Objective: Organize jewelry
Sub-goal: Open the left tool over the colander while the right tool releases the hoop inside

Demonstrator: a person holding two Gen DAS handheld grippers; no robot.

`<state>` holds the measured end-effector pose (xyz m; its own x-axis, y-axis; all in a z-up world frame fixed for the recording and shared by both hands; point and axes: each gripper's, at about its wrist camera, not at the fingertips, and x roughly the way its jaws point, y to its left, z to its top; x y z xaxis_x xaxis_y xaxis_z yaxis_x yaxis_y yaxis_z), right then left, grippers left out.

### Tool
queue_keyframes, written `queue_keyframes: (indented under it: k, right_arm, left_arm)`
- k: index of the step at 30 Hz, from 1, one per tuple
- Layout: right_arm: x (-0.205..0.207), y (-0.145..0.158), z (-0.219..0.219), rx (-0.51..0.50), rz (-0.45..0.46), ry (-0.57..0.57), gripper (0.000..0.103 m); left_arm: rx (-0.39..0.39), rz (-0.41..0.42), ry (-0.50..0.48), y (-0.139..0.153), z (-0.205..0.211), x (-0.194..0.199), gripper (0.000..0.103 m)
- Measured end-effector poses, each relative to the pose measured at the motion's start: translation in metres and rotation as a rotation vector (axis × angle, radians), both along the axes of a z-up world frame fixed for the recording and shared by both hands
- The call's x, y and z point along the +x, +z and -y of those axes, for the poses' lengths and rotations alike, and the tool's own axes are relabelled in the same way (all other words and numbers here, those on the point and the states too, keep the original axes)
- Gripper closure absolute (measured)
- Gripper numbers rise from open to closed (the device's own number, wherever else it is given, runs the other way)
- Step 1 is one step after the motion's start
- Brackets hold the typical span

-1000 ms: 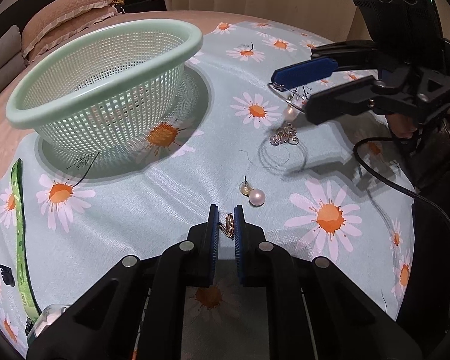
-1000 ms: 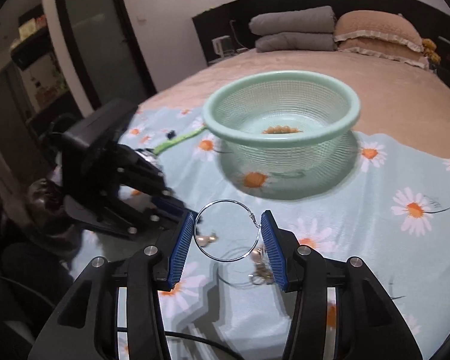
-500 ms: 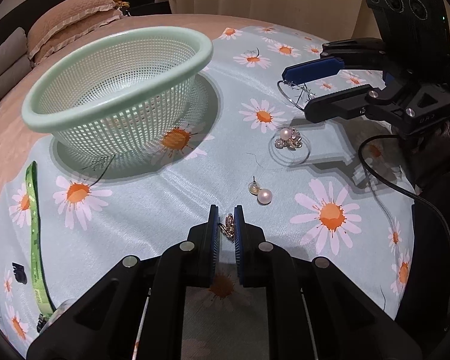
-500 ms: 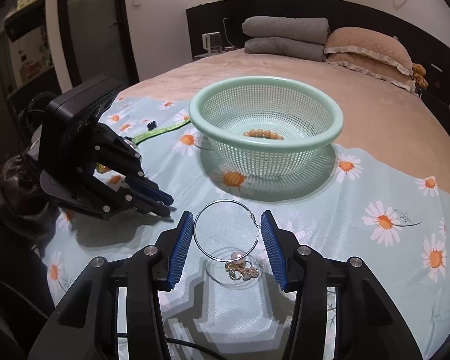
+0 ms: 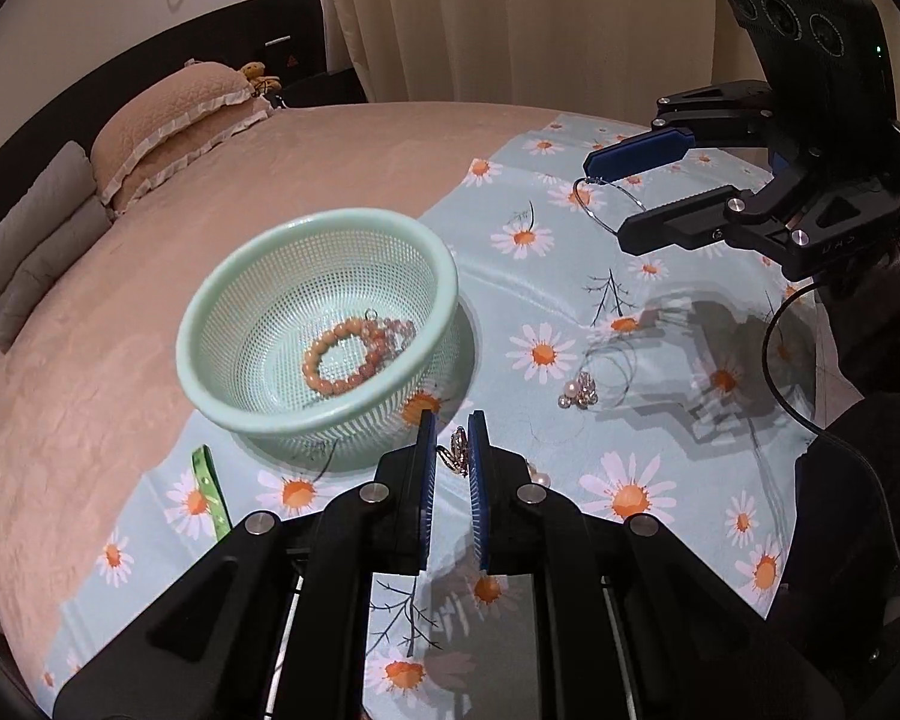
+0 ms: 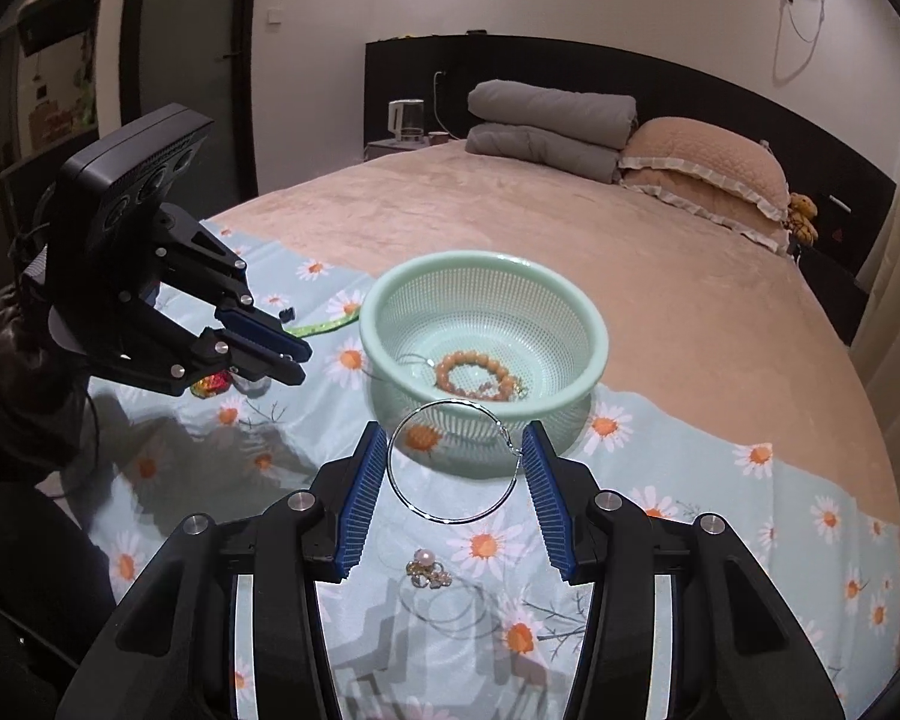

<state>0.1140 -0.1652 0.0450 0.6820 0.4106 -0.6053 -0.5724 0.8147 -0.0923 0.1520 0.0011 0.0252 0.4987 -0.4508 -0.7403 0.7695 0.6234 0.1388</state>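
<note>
the step in hand looks like the carry: both pieces are off the daisy-print cloth [image 5: 678,420] on the bed and on their way to the green mesh basket [image 6: 588,324]. the left claw [image 5: 448,450] is pinched narrow on a small gold earring [image 5: 457,450], which hangs between the blue pads at the basket's 5 o'clock rim in the left wrist view. the right claw [image 6: 455,462] stands about half wide, braced on a large silver hoop [image 6: 453,461] that spans pad to pad, in front of the basket's near wall at 6 o'clock in its own view.

inside the basket lie an orange bead bracelet [image 5: 345,360] and some thinner pieces. left on the cloth: a pearl cluster [image 5: 579,391] at the basket's 3 o'clock, and a pearl stud [image 5: 539,476] peeping out beside the left claw.

next, each claw probably has to travel over the rim and open above the mesh. the hoop is held only by its own spring against the pads, so a tilt could let it slip.
</note>
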Motion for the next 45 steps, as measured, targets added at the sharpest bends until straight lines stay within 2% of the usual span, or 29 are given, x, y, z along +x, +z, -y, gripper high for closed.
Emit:
queue_keyframes:
  k: [6, 12, 16, 24, 28, 30, 31, 32, 33, 34, 36, 40, 45]
  right_arm:
    - [0.014, 0.036, -0.018, -0.027, 0.058, 0.054, 0.059]
    - [0.044, 0.052, -0.038, -0.080, 0.089, 0.120, 0.059]
    - [0.078, 0.036, -0.047, -0.071, 0.038, 0.121, 0.059]
    - [0.132, -0.026, -0.047, -0.052, -0.130, 0.093, 0.059]
    - [0.138, -0.035, -0.045, -0.051, -0.139, 0.084, 0.058]
    - [0.135, -0.032, -0.043, -0.056, -0.108, 0.065, 0.042]
    - [0.132, -0.030, -0.042, -0.059, -0.085, 0.044, 0.027]
    - [0.129, -0.028, -0.040, -0.062, -0.064, 0.034, 0.023]
    - [0.126, -0.026, -0.038, -0.060, -0.054, 0.032, 0.023]
    - [0.124, -0.024, -0.035, -0.056, -0.049, 0.032, 0.020]
    - [0.120, -0.021, -0.030, -0.054, -0.031, 0.029, 0.017]
    - [0.117, -0.022, -0.026, -0.054, -0.036, 0.022, 0.017]
    - [0.115, -0.022, -0.025, -0.062, -0.039, 0.023, 0.017]
  left_arm:
    - [-0.014, 0.049, 0.009, 0.031, 0.008, 0.019, 0.092]
    - [-0.015, 0.064, -0.006, 0.036, 0.019, 0.043, 0.092]
    - [-0.035, 0.017, 0.024, 0.023, 0.018, 0.073, 0.092]
    - [-0.026, -0.077, 0.080, -0.018, 0.011, 0.109, 0.092]
    - [-0.023, -0.086, 0.092, -0.026, 0.009, 0.112, 0.092]
    - [-0.030, -0.086, 0.093, -0.026, 0.008, 0.112, 0.090]
    - [-0.029, -0.081, 0.094, -0.025, 0.007, 0.111, 0.079]
    - [-0.026, -0.070, 0.098, -0.024, 0.006, 0.109, 0.070]
    - [-0.027, -0.057, 0.105, -0.022, 0.006, 0.108, 0.048]
    - [-0.031, -0.045, 0.112, -0.019, 0.004, 0.107, 0.035]
    - [-0.030, -0.021, 0.130, -0.014, 0.001, 0.102, 0.020]
    - [-0.011, 0.003, 0.133, -0.010, 0.002, 0.094, 0.010]
    - [0.012, 0.002, 0.137, -0.011, 0.003, 0.093, 0.010]
